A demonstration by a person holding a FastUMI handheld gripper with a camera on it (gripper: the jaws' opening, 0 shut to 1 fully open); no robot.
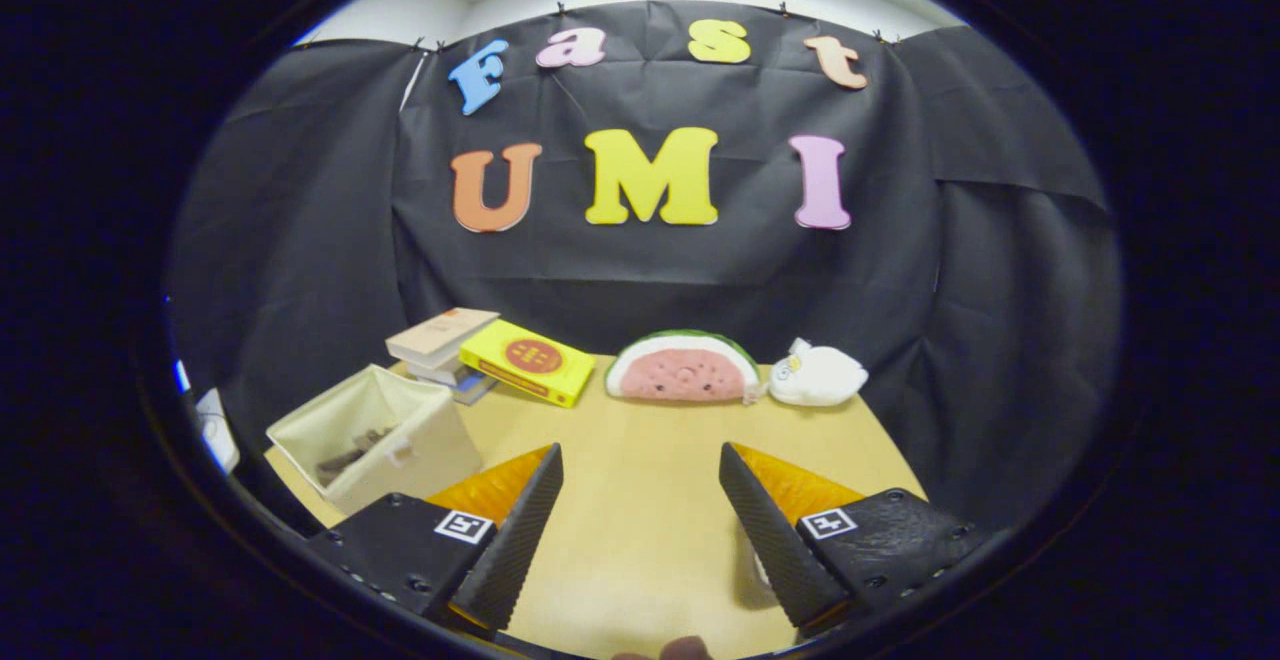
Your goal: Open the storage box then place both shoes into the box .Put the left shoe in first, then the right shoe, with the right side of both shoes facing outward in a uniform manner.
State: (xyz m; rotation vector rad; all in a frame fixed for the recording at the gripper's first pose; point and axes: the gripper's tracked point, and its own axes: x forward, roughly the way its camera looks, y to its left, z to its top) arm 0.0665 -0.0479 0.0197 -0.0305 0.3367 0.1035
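Gripper view: gripper (640, 480) raised above the table (640, 540), angled slightly down toward the far edge. Fingers (520, 530) spread wide apart, nothing between them but bare tabletop. Not touching anything.

Storage box (375, 437) sitting on the table's left side, just ahead of and outside the left finger. Cream fabric, square, soft walls. Top open, no lid seen on it. Something dark lying at the bottom inside, too small to tell what; cannot confirm whether shoe or not. Near corner of the box partly hidden behind the left finger's body.

Beyond the box, at the back left: stack of books (445, 345), pale cover on top, a bluish one at the bottom. Leaning against the stack, a yellow book (528, 362) with a red round mark on the cover, lying flat-ish, angled toward the table's centre.

Straight beyond the fingers, at the far edge: watermelon-slice plush (683, 368), green rind up, flat side on the table. Just right of it, nearly touching: white plush toy (817, 374), shape unclear.

Something pale showing low beside the inner edge of the right finger, mostly hidden, cannot identify. A rounded bit of something at the very bottom between the fingers, possibly a fingertip, cannot tell.

Black cloth wall (300, 240) behind the table on all sides.
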